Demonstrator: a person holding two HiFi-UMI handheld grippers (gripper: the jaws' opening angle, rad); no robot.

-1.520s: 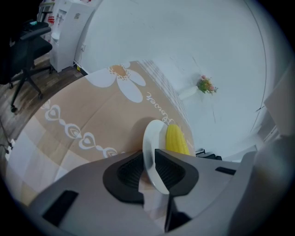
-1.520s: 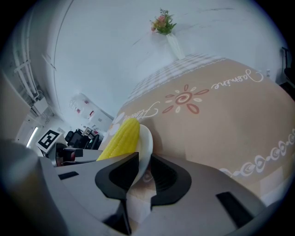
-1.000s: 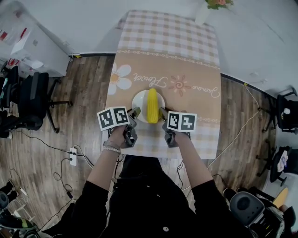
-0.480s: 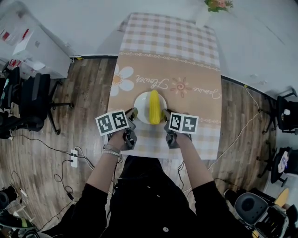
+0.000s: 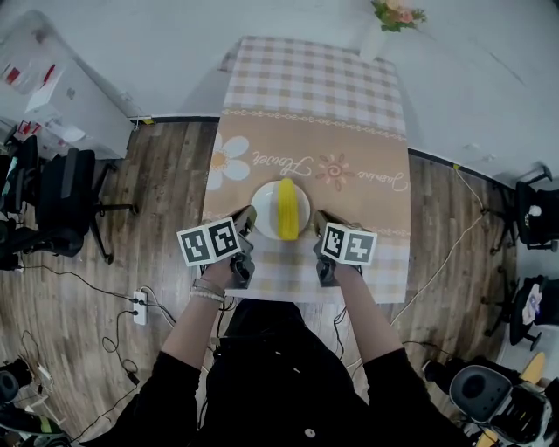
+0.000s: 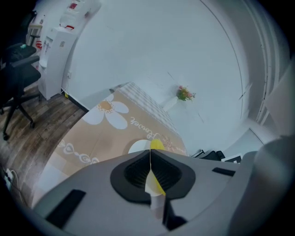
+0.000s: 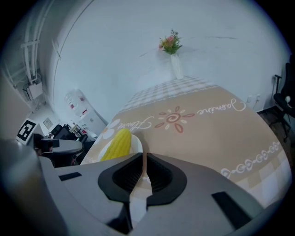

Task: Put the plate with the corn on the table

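Observation:
A white plate (image 5: 300,200) with a yellow corn cob (image 5: 286,208) lies on the tan flowered tablecloth (image 5: 349,140), near its front edge. My left gripper (image 5: 249,214) is just left of the plate and clear of the rim. Its jaws have just been closing and now meet with nothing between them. In the left gripper view (image 6: 150,150) the corn (image 6: 156,144) and plate (image 6: 137,147) show beyond the tips. My right gripper (image 5: 318,216) is just right of the plate, shut on nothing. Its view (image 7: 143,155) has the corn (image 7: 117,144) ahead to the left.
A vase of flowers (image 5: 390,16) stands at the table's far end. Office chairs (image 5: 61,192) and a white cabinet (image 5: 52,87) are on the left. A power strip (image 5: 140,306) lies on the wooden floor.
Both grippers have drawn slightly back from the plate's rim toward the person. The plate and corn stay put on the cloth.

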